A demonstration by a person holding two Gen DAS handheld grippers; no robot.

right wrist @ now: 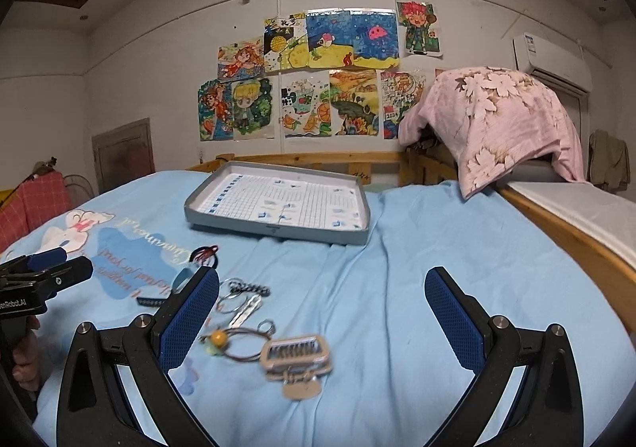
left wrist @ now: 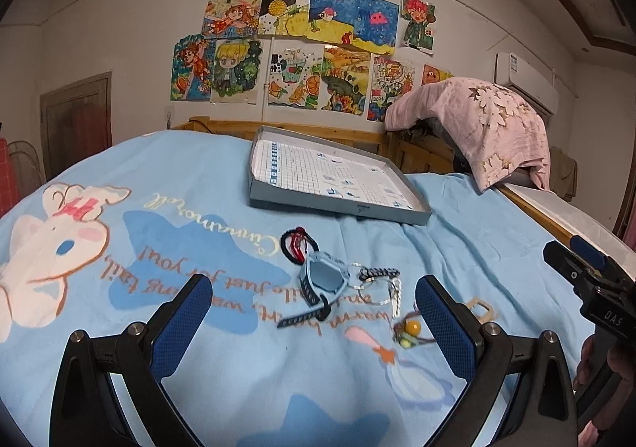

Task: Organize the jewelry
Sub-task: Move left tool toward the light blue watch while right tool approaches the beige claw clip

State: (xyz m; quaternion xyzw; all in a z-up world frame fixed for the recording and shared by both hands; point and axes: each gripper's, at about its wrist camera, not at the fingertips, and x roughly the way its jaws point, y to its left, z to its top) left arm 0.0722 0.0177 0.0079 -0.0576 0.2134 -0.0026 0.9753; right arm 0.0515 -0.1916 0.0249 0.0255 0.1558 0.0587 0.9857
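On blue bedsheet (left wrist: 457, 248), printed "Cinnamoroll", a watch (left wrist: 322, 280), keys (right wrist: 246, 309), hair ties (left wrist: 296, 244) & bead bracelet (right wrist: 234, 343) are heaped near tray (right wrist: 278, 234). L gripper (left wrist: 314, 311) & R gripper (right wrist: 322, 311) are held wide open, empty; "DAS" is read on R unit.

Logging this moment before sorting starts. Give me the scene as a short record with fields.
surface: blue blanket on a bed
tray: grey box lid, nothing in it, beyond the items
items: watch, hair ties, key ring, bead bracelet, hair clip, all loose on the blanket
left tongs: open, holding nothing, watch ahead
right tongs: open, holding nothing, hair clip ahead
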